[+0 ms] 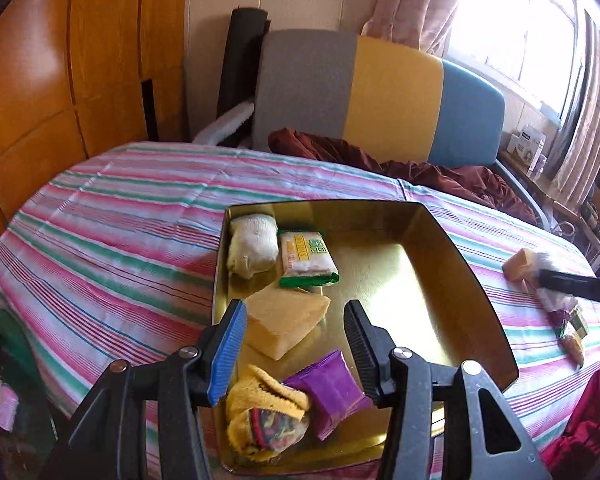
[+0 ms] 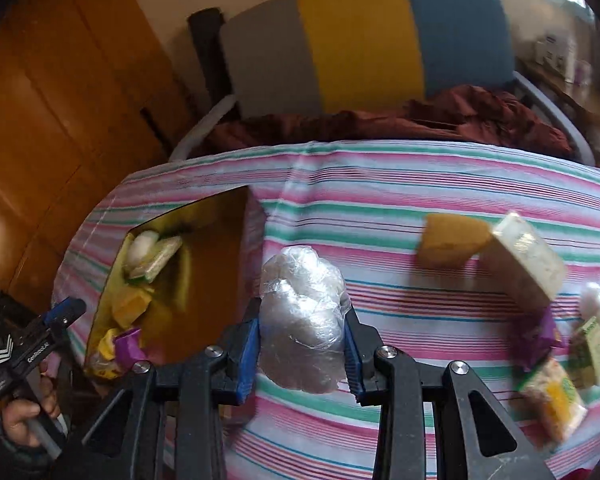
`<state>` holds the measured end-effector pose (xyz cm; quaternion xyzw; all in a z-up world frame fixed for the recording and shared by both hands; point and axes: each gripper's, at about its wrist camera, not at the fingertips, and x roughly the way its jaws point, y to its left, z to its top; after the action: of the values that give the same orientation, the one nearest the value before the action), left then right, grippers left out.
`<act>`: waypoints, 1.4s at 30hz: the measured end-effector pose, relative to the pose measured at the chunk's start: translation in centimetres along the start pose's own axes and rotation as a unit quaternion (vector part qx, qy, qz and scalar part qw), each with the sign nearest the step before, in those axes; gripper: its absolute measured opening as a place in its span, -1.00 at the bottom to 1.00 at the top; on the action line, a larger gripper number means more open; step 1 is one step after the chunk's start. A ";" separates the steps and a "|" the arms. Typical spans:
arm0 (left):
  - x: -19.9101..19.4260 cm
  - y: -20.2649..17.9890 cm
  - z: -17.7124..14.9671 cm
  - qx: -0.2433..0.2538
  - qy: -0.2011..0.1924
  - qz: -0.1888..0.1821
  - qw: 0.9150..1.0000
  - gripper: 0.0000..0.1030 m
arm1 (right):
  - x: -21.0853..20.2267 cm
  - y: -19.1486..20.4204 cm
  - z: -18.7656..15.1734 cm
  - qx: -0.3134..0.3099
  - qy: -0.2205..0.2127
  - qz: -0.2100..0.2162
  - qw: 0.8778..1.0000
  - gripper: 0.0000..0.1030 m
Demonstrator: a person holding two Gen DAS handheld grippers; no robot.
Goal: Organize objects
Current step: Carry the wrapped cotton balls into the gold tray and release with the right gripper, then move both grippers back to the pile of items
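A crinkly plastic bag (image 2: 304, 316) is pinched in the right gripper (image 2: 302, 344) above the striped bed (image 2: 380, 200), so it looks ready to go left into the gold tray (image 2: 216, 264), where the left gripper (image 1: 296, 348) waits spread wide.

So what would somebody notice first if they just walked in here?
Probably the shiny gold tray on the striped bedspread, with a yellow sponge and purple packet inside. Then the crinkly clear plastic bag squeezed in the right tool, and the grey, yellow and blue headboard behind.
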<state>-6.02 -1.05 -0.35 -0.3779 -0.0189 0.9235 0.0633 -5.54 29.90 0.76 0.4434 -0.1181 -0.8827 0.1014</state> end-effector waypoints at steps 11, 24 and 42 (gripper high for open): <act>-1.1 1.2 -1.0 0.001 -0.013 0.014 1.000 -0.01 | 11.6 11.6 -0.9 -0.060 0.093 0.050 0.993 -0.28; -0.4 2.5 -1.9 -0.019 -0.003 0.024 1.000 -0.01 | 13.1 12.3 -2.6 -0.044 0.110 0.108 0.987 0.62; -0.8 -2.0 -2.1 0.026 0.002 -0.029 0.999 -0.01 | 2.9 1.8 -2.5 -0.006 0.040 -0.019 0.999 1.00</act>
<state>-3.73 0.76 -1.12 -0.3772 -0.0056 0.9207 0.0999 -5.10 27.13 -2.32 0.4801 -0.1004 -0.8666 0.0913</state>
